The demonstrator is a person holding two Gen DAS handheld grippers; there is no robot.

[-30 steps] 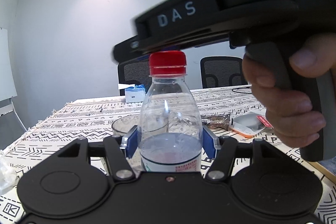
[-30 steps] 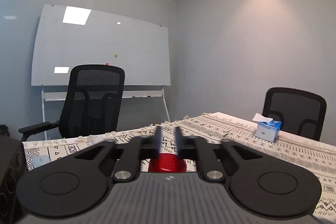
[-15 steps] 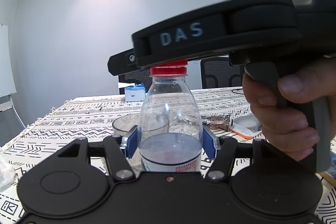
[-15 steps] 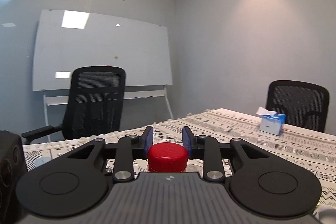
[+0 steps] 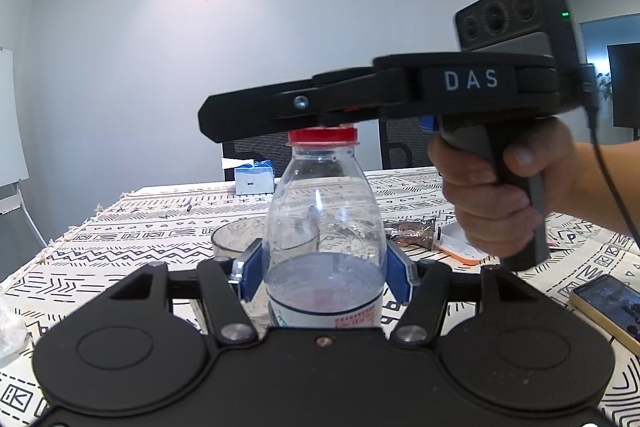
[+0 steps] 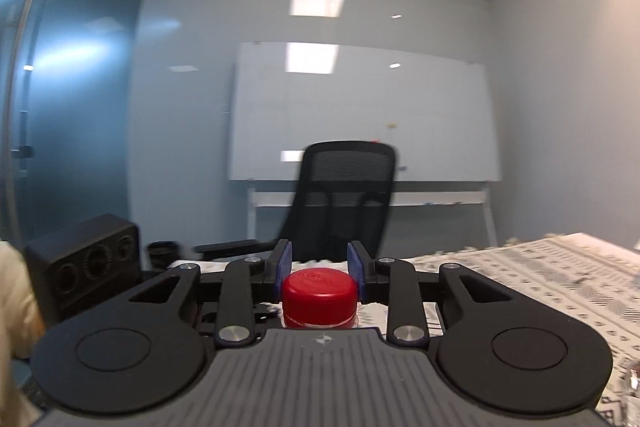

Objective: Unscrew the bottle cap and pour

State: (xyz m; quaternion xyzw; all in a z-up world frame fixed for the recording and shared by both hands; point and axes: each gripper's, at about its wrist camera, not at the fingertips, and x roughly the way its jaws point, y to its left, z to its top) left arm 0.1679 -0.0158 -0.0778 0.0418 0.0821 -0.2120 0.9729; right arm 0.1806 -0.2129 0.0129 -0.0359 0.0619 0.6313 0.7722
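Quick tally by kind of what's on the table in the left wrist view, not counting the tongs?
Bottle, red cap on: 1
Glass bowl: 1
Tissue box: 1
Phone: 1
Brown wrapper: 1
White-and-orange item, unidentifiable: 1
Total: 6

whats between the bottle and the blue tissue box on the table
In the left wrist view, a clear glass bowl sits just behind the bottle; beyond it only patterned tablecloth runs to the tissue box.
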